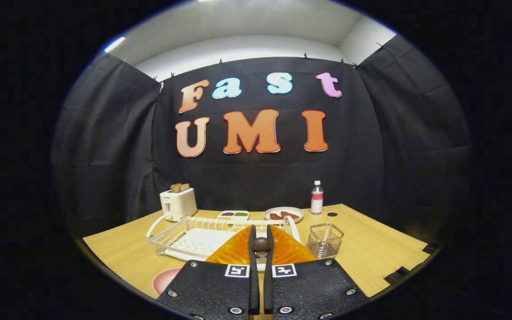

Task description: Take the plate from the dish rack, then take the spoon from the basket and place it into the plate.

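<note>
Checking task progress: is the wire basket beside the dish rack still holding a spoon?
No, the basket looks empty.

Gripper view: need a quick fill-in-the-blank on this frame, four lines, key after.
1. With both fingers pressing on a dark rounded object, the claw is ___.
2. The ribbed plate just beyond the fingers is ___ in colour.
3. The bread slices stick out of the white ___.
4. The wire basket stands beside the white dish ___.

Missing words: shut; orange; toaster; rack.
</note>
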Tool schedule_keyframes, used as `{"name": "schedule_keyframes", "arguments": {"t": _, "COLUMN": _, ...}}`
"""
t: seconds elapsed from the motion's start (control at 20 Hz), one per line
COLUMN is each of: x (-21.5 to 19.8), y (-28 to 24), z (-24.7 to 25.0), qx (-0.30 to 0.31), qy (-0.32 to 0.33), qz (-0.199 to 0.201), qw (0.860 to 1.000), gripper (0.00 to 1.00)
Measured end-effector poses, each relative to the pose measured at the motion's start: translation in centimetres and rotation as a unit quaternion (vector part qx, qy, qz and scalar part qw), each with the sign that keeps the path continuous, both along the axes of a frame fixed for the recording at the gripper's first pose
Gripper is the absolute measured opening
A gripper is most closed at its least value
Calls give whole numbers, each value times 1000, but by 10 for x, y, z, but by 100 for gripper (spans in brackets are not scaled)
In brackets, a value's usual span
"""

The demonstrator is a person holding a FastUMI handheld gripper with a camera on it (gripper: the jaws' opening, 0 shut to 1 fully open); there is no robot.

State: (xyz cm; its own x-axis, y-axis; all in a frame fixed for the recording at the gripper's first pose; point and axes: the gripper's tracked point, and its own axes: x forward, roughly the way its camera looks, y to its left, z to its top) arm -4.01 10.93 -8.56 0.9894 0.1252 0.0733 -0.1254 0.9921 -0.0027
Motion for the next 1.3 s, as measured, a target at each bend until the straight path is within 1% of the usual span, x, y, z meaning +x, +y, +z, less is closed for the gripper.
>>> {"name": "schedule_keyframes", "arguments": {"t": 0.3, "x": -13, "y": 55, "z": -45, "qx": 6, "qy": 36, "qz": 42, "qw": 998, "gripper": 4}}
{"name": "schedule_keyframes", "arguments": {"t": 0.5, "x": -17, "y": 81, "z": -74, "qx": 2, "qy": 49, "qz": 59, "qw": 997, "gripper": 4}}
{"name": "schedule_keyframes", "arguments": {"t": 0.7, "x": -19, "y": 96, "z": -93, "qx": 13, "qy": 60, "qz": 71, "qw": 996, "gripper": 4}}
{"name": "schedule_keyframes", "arguments": {"t": 0.85, "x": -20, "y": 98, "z": -95, "qx": -4, "qy": 55, "qz": 76, "qw": 996, "gripper": 4}}
{"name": "schedule_keyframes", "arguments": {"t": 0.95, "x": -18, "y": 94, "z": -109, "qx": -22, "qy": 73, "qz": 74, "qw": 994, "gripper": 14}}
{"name": "schedule_keyframes", "arguments": {"t": 1.1, "x": -17, "y": 84, "z": -124, "qx": -26, "qy": 98, "qz": 59, "qw": 993, "gripper": 73}}
{"name": "schedule_keyframes", "arguments": {"t": 1.2, "x": -15, "y": 80, "z": -125, "qx": -21, "qy": 105, "qz": 55, "qw": 993, "gripper": 91}}
{"name": "schedule_keyframes", "arguments": {"t": 1.3, "x": -14, "y": 73, "z": -122, "qx": -26, "qy": 103, "qz": 48, "qw": 993, "gripper": 97}}
